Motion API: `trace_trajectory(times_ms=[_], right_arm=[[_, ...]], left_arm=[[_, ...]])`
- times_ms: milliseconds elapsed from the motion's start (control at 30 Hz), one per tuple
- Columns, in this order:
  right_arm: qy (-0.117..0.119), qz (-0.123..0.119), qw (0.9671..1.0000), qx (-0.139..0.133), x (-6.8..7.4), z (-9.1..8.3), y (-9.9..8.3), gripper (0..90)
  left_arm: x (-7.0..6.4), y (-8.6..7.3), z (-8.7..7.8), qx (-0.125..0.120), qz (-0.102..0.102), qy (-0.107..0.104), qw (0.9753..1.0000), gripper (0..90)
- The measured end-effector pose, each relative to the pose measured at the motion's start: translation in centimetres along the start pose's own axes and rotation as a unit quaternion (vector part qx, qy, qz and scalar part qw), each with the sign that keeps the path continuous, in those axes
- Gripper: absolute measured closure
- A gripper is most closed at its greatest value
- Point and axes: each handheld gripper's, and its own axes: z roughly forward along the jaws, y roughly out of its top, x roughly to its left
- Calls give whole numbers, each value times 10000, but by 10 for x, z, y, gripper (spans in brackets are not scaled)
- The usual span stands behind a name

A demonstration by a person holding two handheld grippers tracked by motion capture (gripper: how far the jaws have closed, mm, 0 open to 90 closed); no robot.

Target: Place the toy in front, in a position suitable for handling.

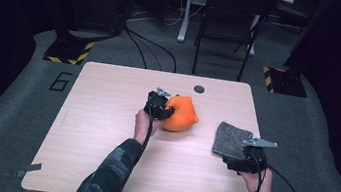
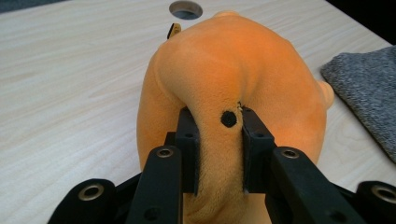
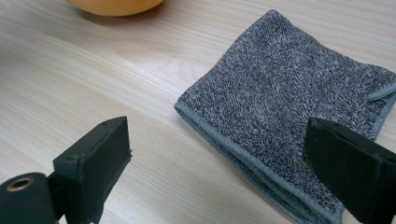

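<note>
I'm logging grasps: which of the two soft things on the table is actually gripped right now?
The orange plush toy: the left gripper pinches a fold of it. The folded grey cloth lies untouched on the table, the right gripper open over its near edge.

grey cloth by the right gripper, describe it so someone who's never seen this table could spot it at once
Start at the pale wooden table and go to its right edge, just ahead of the right gripper, whose jaws stand open over its near corner. There lies the grey cloth, folded flat. Its neighbour, the orange plush toy, is rounded and bright; the cloth is speckled and square-edged.
</note>
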Motion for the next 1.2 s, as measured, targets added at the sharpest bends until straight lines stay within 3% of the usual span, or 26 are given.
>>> trace_trajectory(times_ms=[167, 200, 333, 367, 400, 433, 467, 500, 533, 567, 600, 667, 700, 733, 767, 800, 867, 900, 933, 967, 1000, 1067, 1100, 1200], right_arm=[[-18, -51, 10000, -33, -2, 0, 0, 74], [-30, -13, 10000, -22, -1, 0, 0, 75], [-35, -41, 10000, -22, -1, 0, 0, 76], [-41, -42, 10000, -24, -1, 0, 0, 77], [-37, -42, 10000, -25, -1, 0, 0, 77], [-37, -42, 10000, -25, -1, 0, 0, 77], [-37, -39, 10000, -26, -1, 0, 1, 78], [-31, -23, 10000, -22, -1, 0, 1, 78], [-31, -23, 10000, -22, -1, 0, 1, 78], [-40, -40, 10000, -41, 0, 0, 1, 79], [-40, -40, 10000, -41, 0, 0, 1, 79], [-39, -79, 10000, -16, 0, 0, 1, 80], [-30, -78, 10000, -16, 0, 1, 1, 80], [-30, -78, 10000, -16, 0, 1, 1, 80], [-33, -79, 10000, -16, 1, 1, 1, 80], [-36, -88, 10000, 11, 2, 1, 1, 80], [-35, -101, 9999, 5, 2, 1, 1, 80], [-38, -104, 9999, 8, 3, 1, 1, 81], [-38, -104, 9999, 8, 3, 1, 1, 81], [-60, -145, 9999, 20, 3, 1, 1, 81], [-60, -145, 9999, 20, 3, 1, 1, 81], [-52, -154, 9999, 12, 3, 2, 1, 81], [-52, -154, 9999, 12, 3, 2, 1, 81], [-59, -127, 9999, 75, 5, 3, 0, 81]], left_arm=[[5, 6, -19, -77, 282, -282, 9992, 732], [6, 9, -27, -41, 475, -380, 9981, 732], [8, 13, -42, -14, 863, -679, 9939, 730], [8, 13, -42, -14, 863, -679, 9939, 729], [8, 14, -47, 57, 1021, -801, 9915, 729], [8, 14, -47, 57, 1021, -801, 9915, 728], [7, 15, -52, 151, 1225, -980, 9875, 727], [7, 15, -52, 151, 1225, -980, 9875, 727], [7, 15, -54, 184, 1302, -1073, 9855, 727], [6, 16, -58, 247, 1500, -1258, 9803, 724], [6, 16, -58, 247, 1500, -1258, 9803, 723], [5, 15, -60, 301, 1634, -1431, 9757, 723], [3, 15, -62, 382, 1755, -1630, 9701, 721], [3, 15, -62, 382, 1755, -1630, 9701, 721], [1, 14, -62, 480, 1858, -1812, 9646, 720], [1, 14, -62, 480, 1858, -1812, 9646, 719], [-1, 12, -61, 569, 1951, -2002, 9585, 718], [-2, 10, -59, 634, 2023, -2152, 9533, 715], [-2, 10, -59, 634, 2023, -2152, 9533, 712], [-3, 6, -56, 667, 2064, -2388, 9465, 708], [-3, 6, -56, 667, 2064, -2388, 9465, 704], [-1, -1, -49, 736, 2035, -2583, 9415, 698], [-1, -3, -46, 766, 2031, -2619, 9404, 698], [4, -19, -30, 974, 1957, -2667, 9387, 678]])
